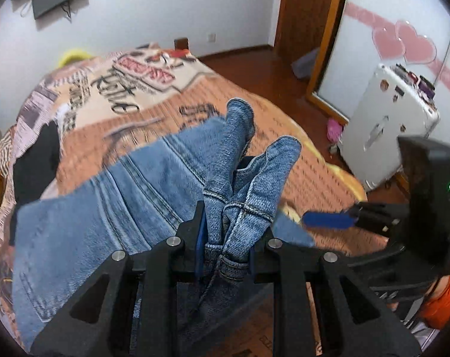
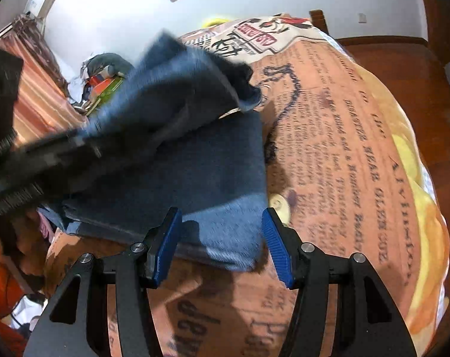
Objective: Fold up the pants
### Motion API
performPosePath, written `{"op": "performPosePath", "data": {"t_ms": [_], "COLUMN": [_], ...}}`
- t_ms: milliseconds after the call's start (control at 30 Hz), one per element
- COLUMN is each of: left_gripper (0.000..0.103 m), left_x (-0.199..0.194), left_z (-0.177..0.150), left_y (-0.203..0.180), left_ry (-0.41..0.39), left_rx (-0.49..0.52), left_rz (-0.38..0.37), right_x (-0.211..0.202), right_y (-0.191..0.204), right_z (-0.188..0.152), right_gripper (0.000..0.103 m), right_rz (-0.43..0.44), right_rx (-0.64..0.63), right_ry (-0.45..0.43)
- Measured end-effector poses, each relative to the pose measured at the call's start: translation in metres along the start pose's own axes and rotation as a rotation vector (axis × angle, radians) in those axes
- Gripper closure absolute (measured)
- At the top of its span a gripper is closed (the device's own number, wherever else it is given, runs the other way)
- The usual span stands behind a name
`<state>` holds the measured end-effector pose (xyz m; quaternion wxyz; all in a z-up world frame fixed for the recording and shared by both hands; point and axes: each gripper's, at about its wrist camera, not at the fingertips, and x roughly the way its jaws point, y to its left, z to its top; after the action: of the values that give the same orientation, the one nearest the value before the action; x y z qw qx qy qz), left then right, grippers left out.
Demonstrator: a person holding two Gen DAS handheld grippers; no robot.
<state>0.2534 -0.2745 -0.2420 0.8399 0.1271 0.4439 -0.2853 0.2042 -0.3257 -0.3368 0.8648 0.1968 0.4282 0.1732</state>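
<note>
Blue denim pants (image 1: 112, 208) lie on a bed with a newspaper-print cover (image 1: 299, 160). My left gripper (image 1: 229, 235) is shut on a bunched fold of the pants, whose hem ends stick up past the fingers. In the right wrist view the pants (image 2: 201, 160) lie folded over, with one part lifted at the upper left by the left gripper (image 2: 40, 160). My right gripper (image 2: 220, 229) is open, its blue pads on either side of the near corner of the pants, just above the cloth. It also shows in the left wrist view (image 1: 329, 220).
A black garment (image 1: 34, 166) lies at the bed's left edge. A white suitcase (image 1: 385, 125) stands on the wooden floor to the right, by a mirrored wardrobe door. A cluttered bedside area (image 2: 100, 83) lies beyond the bed. The bed's edge (image 2: 424, 208) drops off at right.
</note>
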Motion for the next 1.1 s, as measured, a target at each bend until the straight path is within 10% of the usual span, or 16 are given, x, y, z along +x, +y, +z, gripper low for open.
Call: {"op": "performPosePath", "data": {"t_ms": [700, 1100], "left_gripper": [0.074, 0.06], "left_x": [0.012, -0.008], "left_z": [-0.011, -0.018], "left_y": [-0.007, 0.003], "left_ry": [0.092, 0.125], "left_rx": [0.016, -0.034], "left_rz": [0.094, 0.008], "right_x": [-0.051, -0.007], "right_y": [0.012, -0.003], "right_z": [0.026, 0.027], "right_gripper": [0.049, 0.049], "right_rz": [-0.019, -0.031], "right_rx": [-0.038, -0.022], "right_ry": [-0.167, -0.051]}}
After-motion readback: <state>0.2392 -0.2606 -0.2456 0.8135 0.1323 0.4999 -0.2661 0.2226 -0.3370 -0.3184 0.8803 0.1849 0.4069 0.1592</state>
